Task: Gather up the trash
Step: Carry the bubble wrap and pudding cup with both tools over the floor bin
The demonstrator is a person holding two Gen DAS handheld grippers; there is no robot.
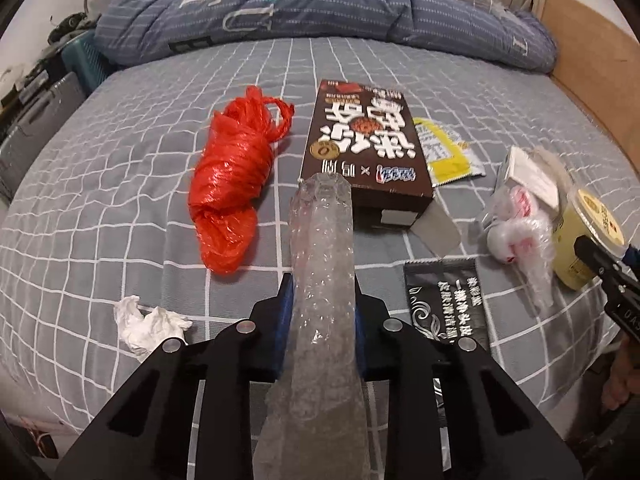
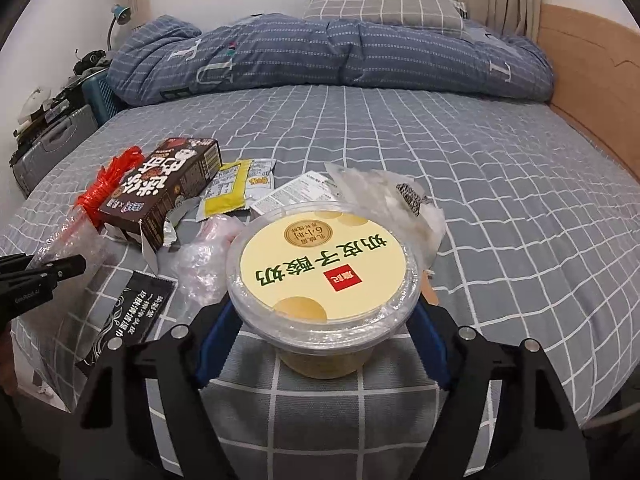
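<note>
My left gripper (image 1: pixel 322 304) is shut on a long roll of clear bubble wrap (image 1: pixel 322 280), held above the bed. My right gripper (image 2: pixel 324 332) is shut on a yellow yogurt cup (image 2: pixel 326 272) with a clear lid, also in the left wrist view (image 1: pixel 588 236). On the bed lie a red plastic bag (image 1: pixel 232 184), a brown carton (image 1: pixel 364 140), a yellow sachet (image 1: pixel 444 152), a black sachet (image 1: pixel 444 304), a crumpled white tissue (image 1: pixel 148 324) and a clear bag with pink print (image 1: pixel 516 228).
A folded blue quilt (image 1: pixel 320 8) and a pillow (image 2: pixel 384 8) lie at the head of the grey checked bed (image 2: pixel 500 200). A wooden bed frame (image 2: pixel 592 92) runs along the right. A suitcase (image 2: pixel 52 148) and clutter stand at the left.
</note>
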